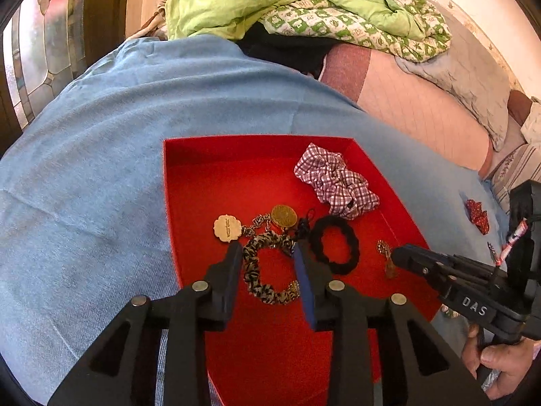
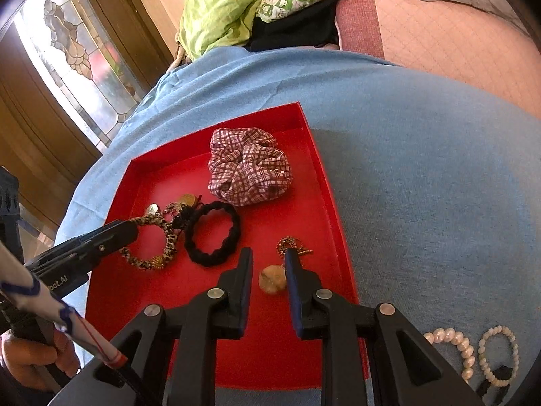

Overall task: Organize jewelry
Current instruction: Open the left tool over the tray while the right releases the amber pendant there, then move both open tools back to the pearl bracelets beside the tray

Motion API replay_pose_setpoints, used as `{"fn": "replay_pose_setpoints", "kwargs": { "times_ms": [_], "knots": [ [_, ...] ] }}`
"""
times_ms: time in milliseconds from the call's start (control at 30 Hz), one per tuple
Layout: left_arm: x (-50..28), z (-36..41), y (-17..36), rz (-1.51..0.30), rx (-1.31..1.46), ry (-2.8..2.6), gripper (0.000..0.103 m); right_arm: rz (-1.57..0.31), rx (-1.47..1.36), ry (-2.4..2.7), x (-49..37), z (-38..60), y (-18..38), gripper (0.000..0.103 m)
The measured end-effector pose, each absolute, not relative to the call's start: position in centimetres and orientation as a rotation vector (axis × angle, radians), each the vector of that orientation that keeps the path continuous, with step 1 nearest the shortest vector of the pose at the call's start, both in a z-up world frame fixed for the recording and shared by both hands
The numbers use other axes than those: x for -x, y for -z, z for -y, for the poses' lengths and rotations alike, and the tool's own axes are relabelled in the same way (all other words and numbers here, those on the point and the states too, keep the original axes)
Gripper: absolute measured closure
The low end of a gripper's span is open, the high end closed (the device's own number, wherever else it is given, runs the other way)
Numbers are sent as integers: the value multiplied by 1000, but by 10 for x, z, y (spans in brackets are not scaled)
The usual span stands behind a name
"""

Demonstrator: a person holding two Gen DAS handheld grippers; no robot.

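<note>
A red tray [image 1: 203,182] [image 2: 331,203] lies on a blue cloth. In it are a plaid scrunchie [image 1: 334,179] [image 2: 250,165], a black hair tie [image 1: 334,245] [image 2: 213,237], a leopard-print bracelet [image 1: 267,270] [image 2: 152,243] with gold medallions [image 1: 284,216], and a gold shell pendant on a chain [image 2: 272,279] [image 1: 385,253]. My left gripper [image 1: 268,248] is open, its fingers either side of the leopard bracelet. My right gripper [image 2: 268,255] is open over the shell pendant, which lies between its fingers.
Two pearl bracelets [image 2: 453,345] [image 2: 500,355] lie on the blue cloth [image 2: 439,169] right of the tray. A small red item [image 1: 476,215] lies on the cloth beyond the tray. A green quilt [image 1: 287,0] is piled on the bed behind.
</note>
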State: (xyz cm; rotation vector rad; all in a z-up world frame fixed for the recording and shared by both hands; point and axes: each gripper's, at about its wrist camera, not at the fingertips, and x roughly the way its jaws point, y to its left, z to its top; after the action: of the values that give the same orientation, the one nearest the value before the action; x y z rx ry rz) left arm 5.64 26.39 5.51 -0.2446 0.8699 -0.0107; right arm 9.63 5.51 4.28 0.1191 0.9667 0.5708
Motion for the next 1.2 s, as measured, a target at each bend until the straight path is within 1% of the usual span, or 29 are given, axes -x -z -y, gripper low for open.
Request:
{"fn": "replay_pose_setpoints", "kwargs": {
  "times_ms": [100, 167, 233, 300, 433, 633, 700, 867, 1033, 1200],
  "knots": [
    [-56, -262, -59, -852, 233, -8, 72, -951, -126, -580, -92, -52, -49, 80],
    [-55, -260, -62, -836, 225, -24, 71, -938, -134, -590, -89, -49, -55, 80],
    [-53, -259, -66, -815, 223, -35, 66, -925, -137, -597, -85, -47, -61, 80],
    [-53, -257, -69, -796, 219, -48, 63, -913, -144, -603, -81, -42, -67, 79],
    [-53, -251, -72, -782, 202, -61, 62, -894, -164, -616, -71, -29, -78, 77],
    [-53, -238, -77, -761, 175, -70, 56, -874, -202, -636, -54, -2, -89, 75],
    [-52, -232, -79, -744, 173, -64, 56, -872, -206, -633, -47, 14, -90, 75],
    [-49, -192, -86, -702, 126, 28, 55, -844, -262, -545, -33, 83, -88, 75],
    [-53, -138, -82, -733, 83, 199, 55, -864, -386, -396, -37, 158, -71, 75],
    [-56, -83, -72, -794, 58, 411, 55, -924, -362, -387, -39, 176, -53, 75]
  ]
}}
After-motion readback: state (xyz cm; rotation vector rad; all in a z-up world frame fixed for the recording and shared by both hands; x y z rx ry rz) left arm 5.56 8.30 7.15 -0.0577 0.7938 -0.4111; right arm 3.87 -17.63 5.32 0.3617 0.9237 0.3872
